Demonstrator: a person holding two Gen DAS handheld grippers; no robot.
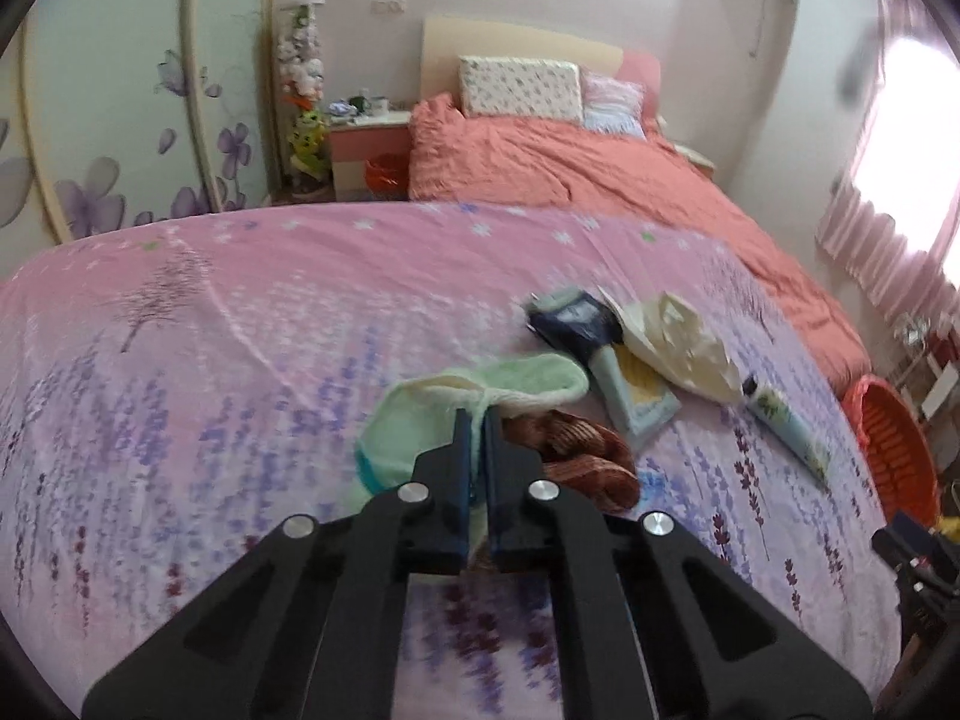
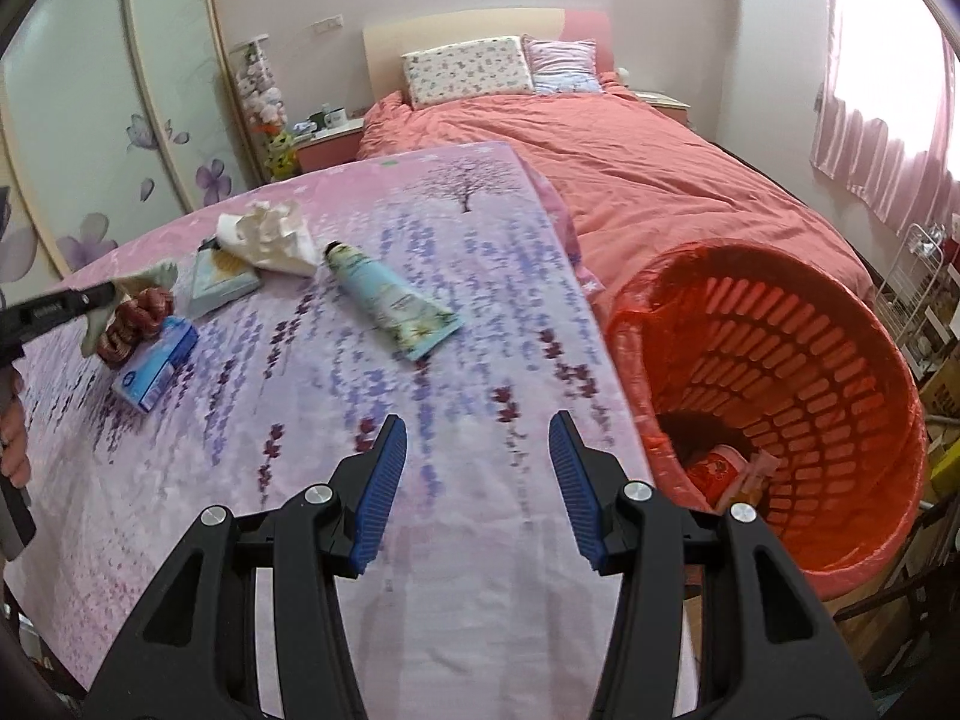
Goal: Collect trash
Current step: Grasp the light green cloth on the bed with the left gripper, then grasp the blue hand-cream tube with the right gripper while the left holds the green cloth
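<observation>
My left gripper [image 1: 475, 414] is shut on a pale green and cream cloth [image 1: 420, 420], held just above the lavender-print sheet [image 1: 210, 390]. A brown knitted item [image 1: 576, 450] lies right beside it. Beyond lie a dark blue packet [image 1: 576, 318], a crumpled cream bag [image 1: 678, 342], a light blue pack [image 1: 636, 396] and a tube [image 1: 786, 426]. My right gripper [image 2: 477, 429] is open and empty above the sheet [image 2: 480, 330], left of the orange trash basket [image 2: 840, 360]. The right wrist view shows the tube [image 2: 390, 300], the crumpled bag [image 2: 270, 237], a blue box [image 2: 156, 369] and the left gripper [image 2: 111, 294].
The basket holds a red wrapper [image 2: 717, 468] and has an orange liner. A bed with a coral duvet [image 2: 660, 180] and pillows lies behind. A nightstand [image 1: 366, 144] and a floral wardrobe [image 1: 108, 120] stand at the left. A wire rack [image 2: 918, 300] is at the right.
</observation>
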